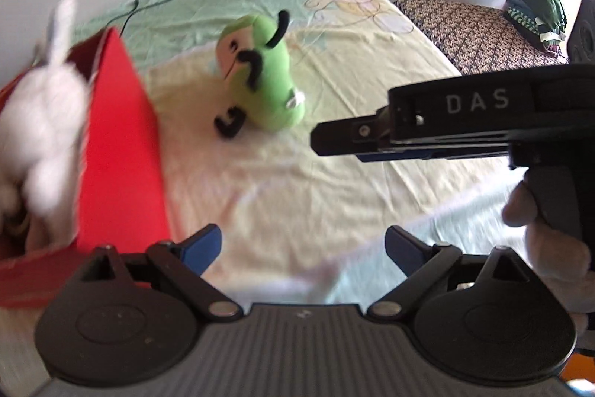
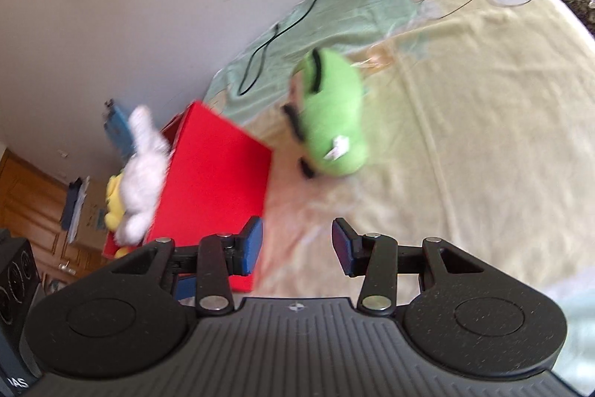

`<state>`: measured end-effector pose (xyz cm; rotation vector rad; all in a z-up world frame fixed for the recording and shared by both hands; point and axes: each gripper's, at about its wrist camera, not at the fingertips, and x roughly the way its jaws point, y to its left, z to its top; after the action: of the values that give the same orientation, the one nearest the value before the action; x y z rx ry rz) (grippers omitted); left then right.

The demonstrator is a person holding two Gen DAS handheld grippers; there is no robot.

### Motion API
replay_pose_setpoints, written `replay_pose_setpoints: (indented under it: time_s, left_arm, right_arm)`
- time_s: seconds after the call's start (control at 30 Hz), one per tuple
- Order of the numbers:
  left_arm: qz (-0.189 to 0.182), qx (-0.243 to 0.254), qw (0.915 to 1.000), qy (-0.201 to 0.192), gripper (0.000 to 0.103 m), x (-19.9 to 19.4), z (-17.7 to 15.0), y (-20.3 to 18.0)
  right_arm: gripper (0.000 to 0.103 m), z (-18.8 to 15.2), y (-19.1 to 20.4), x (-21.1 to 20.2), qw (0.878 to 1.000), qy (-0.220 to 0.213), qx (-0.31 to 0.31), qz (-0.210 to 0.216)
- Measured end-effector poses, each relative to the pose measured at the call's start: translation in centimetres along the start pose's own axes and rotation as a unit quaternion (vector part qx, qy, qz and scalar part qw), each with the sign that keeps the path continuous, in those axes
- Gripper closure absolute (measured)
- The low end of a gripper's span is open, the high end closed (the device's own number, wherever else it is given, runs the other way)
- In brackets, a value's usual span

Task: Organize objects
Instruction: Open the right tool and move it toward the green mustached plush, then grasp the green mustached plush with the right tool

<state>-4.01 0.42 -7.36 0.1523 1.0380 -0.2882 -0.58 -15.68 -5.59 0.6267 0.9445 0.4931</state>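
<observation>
One green plush (image 1: 260, 73) lies loose on the bed (image 1: 353, 173), at 1 o'clock from the red box (image 1: 122, 151) holding the white plush (image 1: 41, 129). Both tools, left (image 1: 301, 248) and right (image 2: 297, 244), are spread apart, empty.

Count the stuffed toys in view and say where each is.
3. A green toy lies on the bed beside the red box; a white toy and a yellow toy sit in the box. More may be hidden inside.
</observation>
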Motion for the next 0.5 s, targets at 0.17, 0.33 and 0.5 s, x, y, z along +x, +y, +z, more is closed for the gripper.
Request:
replay_pose_setpoints:
  time_s: [0.17, 0.33, 0.5]
  left_arm:
    - [0.003, -0.005, 0.9998, -0.019, 0.008, 2.6, 2.6, -0.2]
    - [0.005, -0.029, 0.9991, -0.030, 0.008, 4.8, 5.4, 1.3]
    - [-0.014, -0.050, 0.9981, -0.035, 0.010, 6.9, 7.7, 3.1]
  right_arm:
    - [0.057, 2.9, -1.7, 0.4, 1.000, -0.011, 0.008, -0.005]
    - [0.052, 5.8, -2.7, 2.3, 1.000, -0.012, 0.021, 0.002]
    - [0.049, 8.1, -3.2, 4.9, 1.000, -0.002, 0.030, 0.004]
